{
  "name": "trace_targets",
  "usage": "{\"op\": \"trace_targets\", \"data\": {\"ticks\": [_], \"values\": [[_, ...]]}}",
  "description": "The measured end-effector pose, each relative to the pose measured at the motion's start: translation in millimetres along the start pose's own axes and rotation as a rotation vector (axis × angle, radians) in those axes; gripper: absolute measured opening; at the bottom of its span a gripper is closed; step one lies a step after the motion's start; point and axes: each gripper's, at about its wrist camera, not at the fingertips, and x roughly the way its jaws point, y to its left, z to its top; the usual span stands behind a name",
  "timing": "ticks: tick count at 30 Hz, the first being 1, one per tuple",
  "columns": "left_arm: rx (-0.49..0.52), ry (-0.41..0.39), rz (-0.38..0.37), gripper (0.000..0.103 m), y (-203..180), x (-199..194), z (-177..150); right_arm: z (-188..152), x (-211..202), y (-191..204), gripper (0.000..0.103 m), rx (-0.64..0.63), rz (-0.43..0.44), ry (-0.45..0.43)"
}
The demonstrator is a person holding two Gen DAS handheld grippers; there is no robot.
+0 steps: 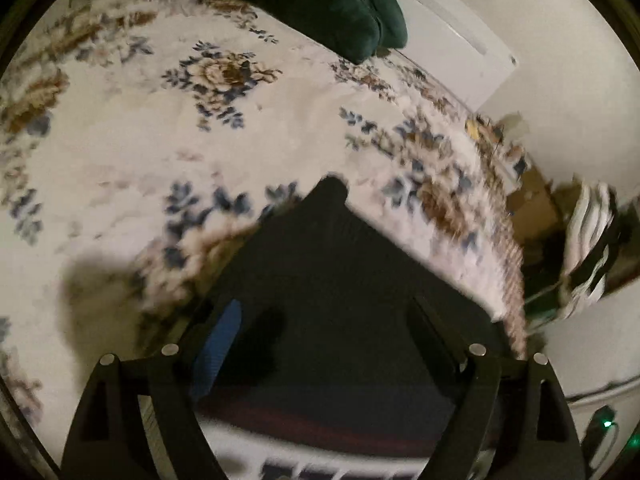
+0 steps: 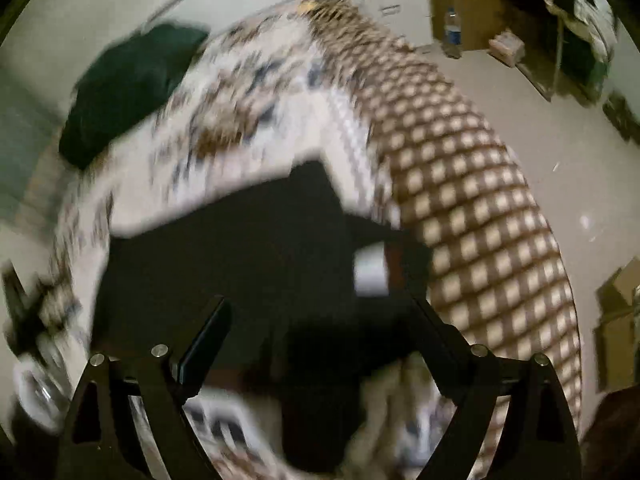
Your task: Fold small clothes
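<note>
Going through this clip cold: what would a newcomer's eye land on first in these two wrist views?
First, the dark garment lying flat on the floral bedspread, spread between the open left gripper and, in the other view, the open right gripper; neither holds it. Next comes the dark green cushion at the bed's far end, then the brown checked blanket draped over the bed's side.
</note>
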Motion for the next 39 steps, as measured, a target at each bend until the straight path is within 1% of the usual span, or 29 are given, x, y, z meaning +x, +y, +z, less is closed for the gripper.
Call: {"op": "trace_targets", "data": {"ticks": [2, 3, 4, 5, 7, 9, 10, 11, 12, 13, 14, 15, 17, 18, 19, 20, 21, 23, 25, 26, 27, 28, 31, 32, 34, 35, 37, 38, 39], "values": [[0.016, 0.021, 0.022, 0.085, 2, 0, -20, -35, 11, 13, 0.091, -0.078, -0.043, 0.066], [0.023, 0.046, 0.038, 0.085, 4, 3, -31, -48, 17, 18, 0.087, -0.118, -0.068, 0.091], [0.029, 0.072, 0.047, 0.085, 7, 7, -40, -60, 23, 20, 0.067, -0.148, -0.088, 0.107], [0.034, 0.096, 0.056, 0.085, 11, 13, -48, -68, 28, 17, 0.057, -0.153, -0.101, 0.119], [0.037, 0.125, 0.081, 0.085, 18, 21, -60, -76, 29, 0, 0.044, -0.085, -0.080, 0.103], [0.057, 0.134, 0.096, 0.085, 23, 26, -66, -76, 20, -29, 0.038, 0.056, -0.044, 0.072], [0.065, 0.136, 0.100, 0.085, 24, 28, -67, -76, 13, -49, 0.023, 0.151, -0.048, 0.050], [0.074, 0.138, 0.098, 0.085, 24, 28, -68, -75, 8, -60, 0.014, 0.193, -0.079, 0.032], [0.086, 0.140, 0.100, 0.085, 24, 29, -68, -74, 3, -73, 0.013, 0.239, -0.112, 0.015], [0.094, 0.142, 0.100, 0.085, 23, 29, -68, -73, -1, -90, 0.013, 0.304, -0.109, 0.003], [0.098, 0.140, 0.097, 0.085, 22, 27, -69, -73, -2, -105, 0.013, 0.359, -0.066, 0.014], [0.104, 0.135, 0.094, 0.085, 20, 25, -69, -74, -1, -113, 0.013, 0.380, -0.039, 0.035], [0.108, 0.127, 0.091, 0.085, 18, 20, -70, -74, -4, -104, 0.013, 0.313, -0.048, 0.048], [0.106, 0.125, 0.088, 0.085, 20, 19, -72, -76, -8, -94, 0.018, 0.272, -0.051, 0.051], [0.101, 0.125, 0.086, 0.085, 20, 17, -74, -79, -9, -83, 0.032, 0.211, -0.088, 0.068], [0.095, 0.126, 0.083, 0.085, 22, 16, -75, -82, -9, -78, 0.042, 0.183, -0.098, 0.083], [0.091, 0.126, 0.082, 0.085, 23, 16, -77, -88, -6, -75, 0.057, 0.175, -0.076, 0.099], [0.089, 0.128, 0.086, 0.085, 24, 16, -81, -98, 4, -70, 0.058, 0.184, -0.032, 0.132], [0.093, 0.127, 0.089, 0.085, 25, 16, -84, -104, 26, -67, 0.058, 0.180, -0.032, 0.191], [0.097, 0.126, 0.091, 0.085, 25, 16, -85, -106, 34, -69, 0.056, 0.192, -0.012, 0.196], [0.102, 0.127, 0.092, 0.085, 24, 17, -85, -107, 41, -72, 0.045, 0.204, 0.006, 0.192], [0.109, 0.127, 0.094, 0.085, 23, 17, -86, -108, 46, -74, 0.038, 0.208, 0.030, 0.192], [0.117, 0.131, 0.097, 0.085, 24, 18, -86, -107, 43, -59, 0.028, 0.046, -0.073, 0.194], [0.116, 0.134, 0.095, 0.085, 25, 18, -85, -108, 35, -51, 0.027, -0.042, -0.126, 0.186], [0.109, 0.138, 0.087, 0.085, 26, 18, -84, -107, 24, -46, 0.026, -0.165, -0.204, 0.184], [0.107, 0.143, 0.085, 0.085, 26, 18, -83, -106, 20, -46, 0.026, -0.190, -0.224, 0.184], [0.093, 0.148, 0.072, 0.085, 29, 17, -82, -104, 16, -50, 0.024, -0.256, -0.298, 0.196], [0.087, 0.150, 0.069, 0.085, 29, 17, -81, -103, 17, -50, 0.018, -0.294, -0.339, 0.197], [0.084, 0.151, 0.067, 0.085, 30, 16, -81, -104, 22, -50, 0.011, -0.345, -0.405, 0.195]]}}
